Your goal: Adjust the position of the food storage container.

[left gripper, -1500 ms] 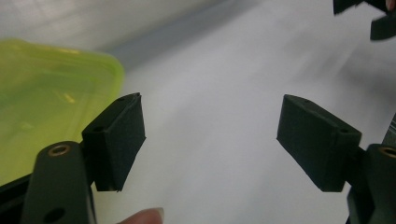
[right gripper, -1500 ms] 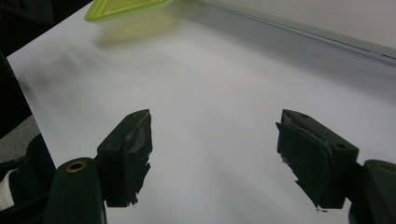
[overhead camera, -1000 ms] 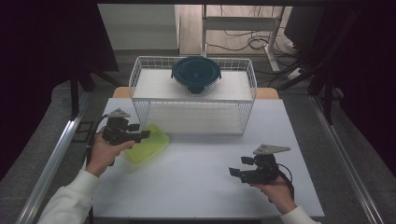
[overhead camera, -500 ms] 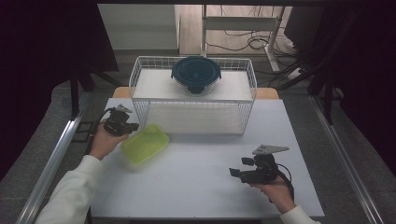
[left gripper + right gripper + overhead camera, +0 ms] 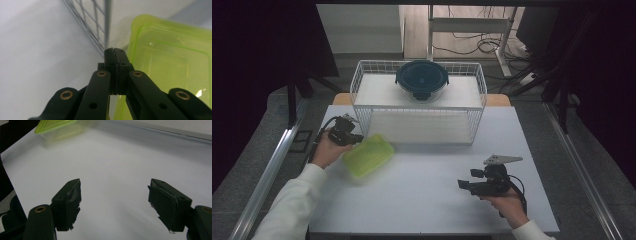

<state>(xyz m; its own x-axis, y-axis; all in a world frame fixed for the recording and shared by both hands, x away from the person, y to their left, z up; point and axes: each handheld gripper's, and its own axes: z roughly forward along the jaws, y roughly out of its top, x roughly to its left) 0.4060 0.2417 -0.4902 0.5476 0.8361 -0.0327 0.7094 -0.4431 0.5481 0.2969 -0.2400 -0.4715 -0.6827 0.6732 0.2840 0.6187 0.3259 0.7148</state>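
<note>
Left gripper at 9 o'clock on the white table, jaws pressed together with nothing between them; in the left gripper view the closed tips sit just beside the rim of the lime-green plastic container, not on it. They have just been closing, and caught no part of the container.

Green container lies on the table at about 8 o'clock from the wire basket, its near end looking lifted or tilted; cannot tell whether the gripper body touches it. Basket corner wire stands directly ahead of the closed tips.

Right gripper at 5 o'clock, jaws wide apart over bare table, holding nothing. The container lies far off at 11 o'clock in the right gripper view.

Round dark-lidded glass bowl sits on top of the basket at 12 o'clock, well apart from both hands.

Risks, as judged:
- Closed jaws beside the rim can only push. A nudge may slide or spin the light container toward the table's left edge, which is near.
- Pushing forward could jam the tips into the basket mesh or shift the basket, unsettling the bowl on top.
- If a grip is intended, the jaws must reopen and straddle the thin rim; a shallow bite on slick plastic could slip and drop it.
- Right gripper is too far off to steady anything.
</note>
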